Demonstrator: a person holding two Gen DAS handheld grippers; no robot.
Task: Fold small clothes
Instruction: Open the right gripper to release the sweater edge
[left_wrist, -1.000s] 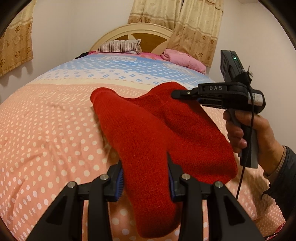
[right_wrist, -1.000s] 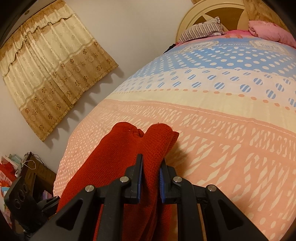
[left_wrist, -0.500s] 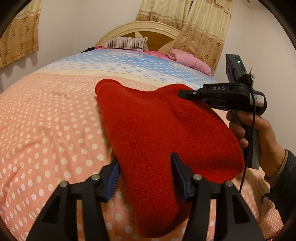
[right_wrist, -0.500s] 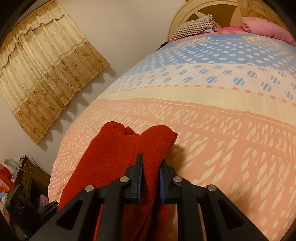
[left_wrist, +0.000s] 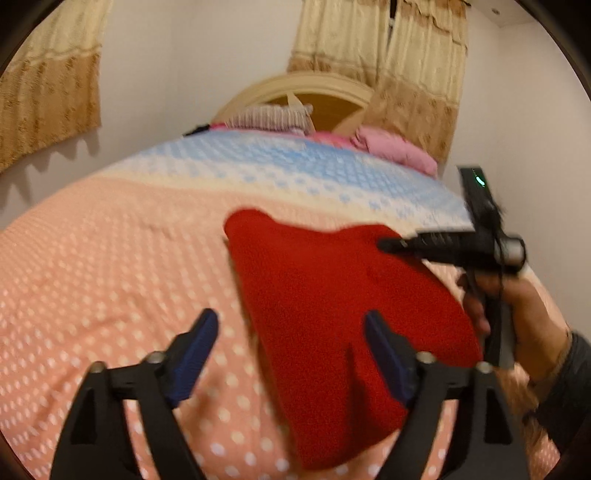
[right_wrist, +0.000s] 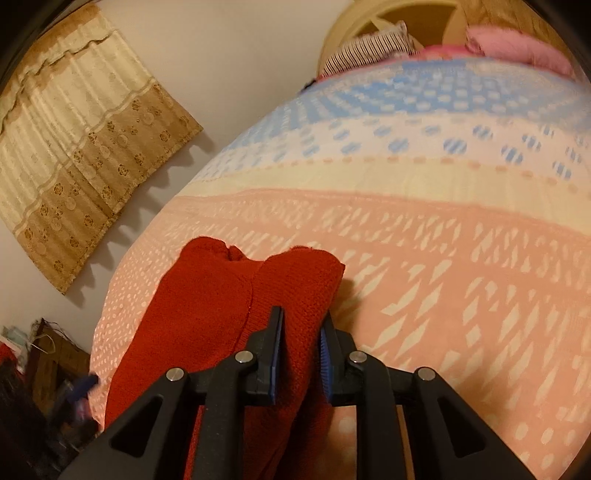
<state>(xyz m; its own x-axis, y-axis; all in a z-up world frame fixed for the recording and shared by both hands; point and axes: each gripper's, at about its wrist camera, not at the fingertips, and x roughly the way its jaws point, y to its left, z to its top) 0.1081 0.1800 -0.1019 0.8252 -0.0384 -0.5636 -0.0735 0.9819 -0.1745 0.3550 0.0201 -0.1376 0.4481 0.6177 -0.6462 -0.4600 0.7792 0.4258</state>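
A red knitted garment (left_wrist: 332, 295) lies folded on the dotted pink bedspread (left_wrist: 110, 277). My left gripper (left_wrist: 290, 315) hovers over its near edge with jaws opening wide. The left pad stands off the cloth and the right pad (left_wrist: 384, 354) overlaps it without pinching. My right gripper (left_wrist: 386, 244) comes in from the right, held by a hand (left_wrist: 517, 306), its tip at the garment's far right corner. In the right wrist view this gripper (right_wrist: 301, 314) grips a fold of the red garment (right_wrist: 207, 302); its jaws are starting to open, the fold still filling the gap.
A striped pillow (left_wrist: 269, 116) and a pink pillow (left_wrist: 391, 149) lie by the arched headboard (left_wrist: 314, 88). Beige curtains (right_wrist: 74, 147) hang on the wall. Dark furniture and clutter (right_wrist: 48, 354) stand beside the bed on the left. Bedspread (right_wrist: 443, 258) stretches beyond the garment.
My left jaws went from clamped on the garment's near edge to spread wide, letting it go, and the gripper lifted a little. The right gripper stayed on its fold, its gap slightly wider.
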